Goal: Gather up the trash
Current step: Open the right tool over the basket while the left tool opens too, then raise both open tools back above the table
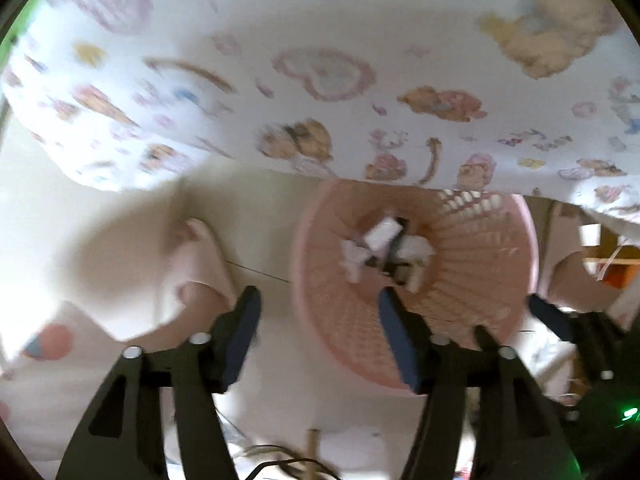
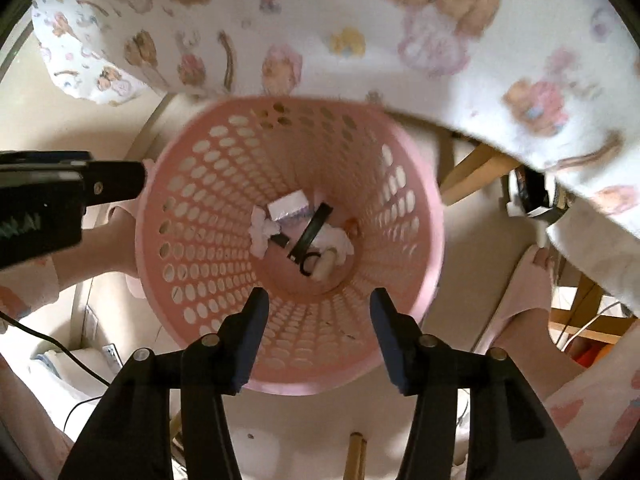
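Note:
A pink perforated basket [image 2: 200, 208] stands on the floor below a table with a cartoon-print cloth. In it lie crumpled white paper [image 2: 260, 232], a small white box [image 2: 286, 205], a black strip [image 2: 314, 226] and other bits. My right gripper [image 2: 318, 312] is open and empty, above the basket's near rim. My left gripper [image 1: 316, 312] is open and empty, over the basket's left rim [image 1: 298, 264]; the trash [image 1: 378, 236] shows inside. The left gripper's body also shows at the left of the right wrist view [image 2: 100, 186].
The printed tablecloth [image 1: 320, 60] hangs over the top of both views [image 2: 400, 20]. Wooden table legs [image 2: 476, 168] stand right of the basket. A cable [image 2: 48, 340] and white things lie on the floor at lower left. My feet in pink socks [image 2: 528, 288] are near the basket.

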